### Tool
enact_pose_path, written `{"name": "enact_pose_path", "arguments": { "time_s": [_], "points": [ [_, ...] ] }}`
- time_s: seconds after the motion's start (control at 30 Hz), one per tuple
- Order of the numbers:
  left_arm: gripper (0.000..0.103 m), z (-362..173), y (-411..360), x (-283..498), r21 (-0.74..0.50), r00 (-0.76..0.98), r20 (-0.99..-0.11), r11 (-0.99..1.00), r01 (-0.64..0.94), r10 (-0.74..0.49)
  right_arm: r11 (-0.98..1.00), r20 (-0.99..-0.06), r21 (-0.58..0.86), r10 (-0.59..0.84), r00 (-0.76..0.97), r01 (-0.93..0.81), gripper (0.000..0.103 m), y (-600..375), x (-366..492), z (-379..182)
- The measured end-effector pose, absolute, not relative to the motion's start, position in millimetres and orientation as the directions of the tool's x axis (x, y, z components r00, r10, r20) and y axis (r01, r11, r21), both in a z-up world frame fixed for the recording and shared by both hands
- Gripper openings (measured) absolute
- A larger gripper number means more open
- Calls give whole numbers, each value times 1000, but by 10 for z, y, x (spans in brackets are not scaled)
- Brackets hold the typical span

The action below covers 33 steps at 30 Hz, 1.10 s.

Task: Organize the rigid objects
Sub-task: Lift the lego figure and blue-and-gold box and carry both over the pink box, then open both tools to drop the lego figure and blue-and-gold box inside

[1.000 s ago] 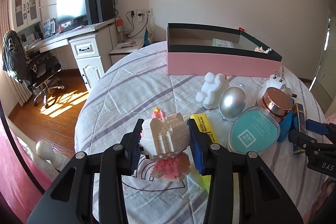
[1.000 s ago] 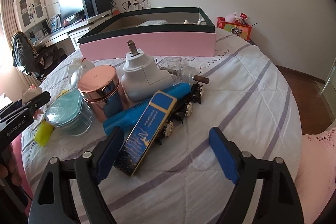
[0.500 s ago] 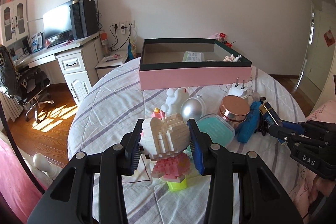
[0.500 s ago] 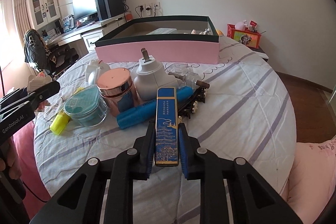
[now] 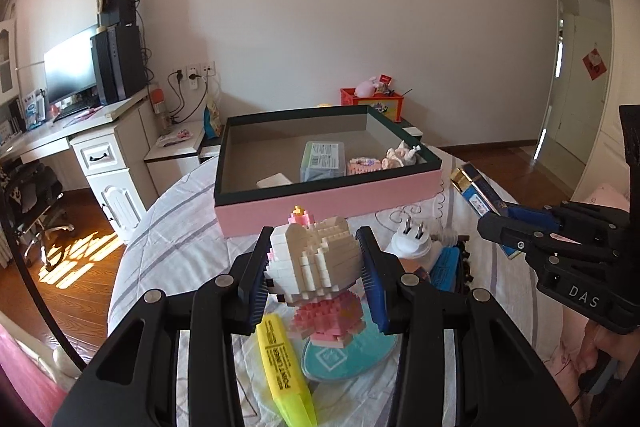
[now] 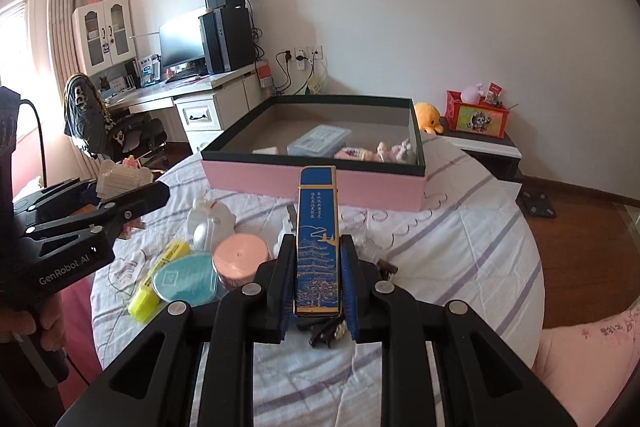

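Note:
My left gripper is shut on a white and pink brick-built cat figure, held above the round table. It shows at the left of the right wrist view. My right gripper is shut on a long blue and gold box, held upright above the pile; it shows at the right of the left wrist view. The pink box with a dark green rim stands at the far side of the table and holds a clear plastic case and small figurines.
On the striped cloth lie a yellow highlighter, a teal lidded jar, a rose-gold lidded jar, a white plug adapter, a silver egg and a blue tube. A desk with a monitor stands at the left.
Both grippers have risen and tipped up, so the inside of the pink box now shows. The right gripper, open one second ago, closed on the blue box and lifted it.

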<state>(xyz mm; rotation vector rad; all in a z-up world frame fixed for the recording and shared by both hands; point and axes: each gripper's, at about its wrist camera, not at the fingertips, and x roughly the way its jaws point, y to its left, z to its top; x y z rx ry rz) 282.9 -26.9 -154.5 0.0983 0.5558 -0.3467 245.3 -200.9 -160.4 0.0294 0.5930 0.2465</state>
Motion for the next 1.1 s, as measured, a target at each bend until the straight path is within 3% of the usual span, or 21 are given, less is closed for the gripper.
{"name": "enact_pose_path", "arguments": {
  "time_s": [0.27,0.57,0.9,0.97,1.0,1.03,1.07,1.1],
  "points": [
    [41,-1398,-443,3767,69,770,-576,922,380,-274,965,-571,54,241,784,-257,21,-2018,3348,-1390],
    [41,-1716,-477,5061,129,691,-710,940,317,-135,972,-699,78,212,683,-222,21,-2103,4598,-1661],
    [42,-2014,-491,5494,145,631,-771,943,300,-82,982,-770,81,171,615,-172,22,-2137,4942,-2008],
    [43,-1990,-457,5470,138,646,-759,947,289,-87,983,-762,91,171,624,-158,29,-2169,4921,-2009],
    [49,-1962,-430,5452,132,658,-747,949,285,-93,983,-754,100,175,633,-153,40,-2183,4900,-1988],
    [61,-1915,-399,5410,124,672,-733,951,283,-104,984,-751,103,172,638,-145,44,-2198,4866,-1961],
    [67,-1855,-374,5340,108,685,-717,951,290,-127,986,-739,100,166,653,-137,57,-2204,4792,-1904],
    [82,-1783,-347,5252,100,703,-697,951,292,-142,986,-723,100,165,671,-136,69,-2202,4719,-1846]
  ]
}}
